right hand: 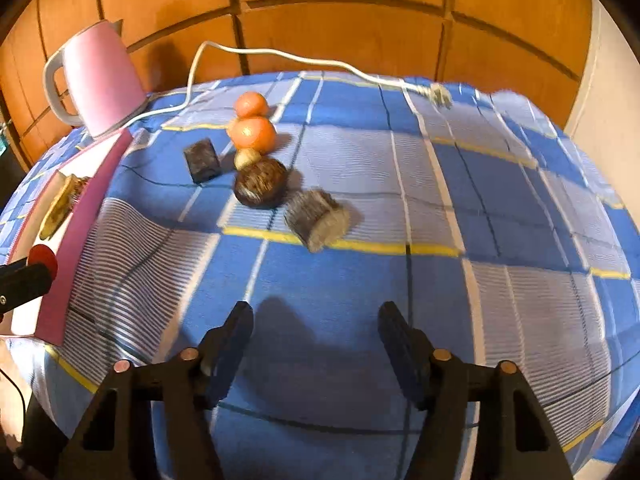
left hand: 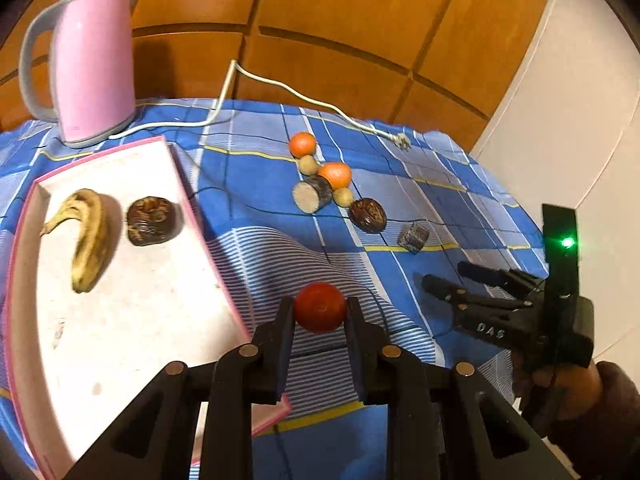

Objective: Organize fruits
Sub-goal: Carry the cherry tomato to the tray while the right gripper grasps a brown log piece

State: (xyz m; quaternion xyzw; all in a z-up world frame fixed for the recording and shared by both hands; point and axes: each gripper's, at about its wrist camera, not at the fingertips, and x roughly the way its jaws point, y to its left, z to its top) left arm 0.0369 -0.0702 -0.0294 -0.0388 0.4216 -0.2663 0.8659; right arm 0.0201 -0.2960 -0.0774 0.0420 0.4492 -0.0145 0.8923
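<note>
The left gripper (left hand: 320, 312), clenched on a round red tomato (left hand: 320, 307), should clear the pink-rimmed white tray's (left hand: 152, 280) wall at nine o'clock before releasing; the right gripper (right hand: 316, 320) hangs released, empty.

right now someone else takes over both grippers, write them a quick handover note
Left gripper: shut on the red fruit, beside the tray's right wall.
Right gripper: open, empty, above bare cloth.
Done: banana and one dark round fruit lie in the pink tray.
Left: put the red fruit in the tray, then deal with the cluster on the tablecloth: two oranges, another dark fruit, small pale round ones and the cut pieces.
</note>
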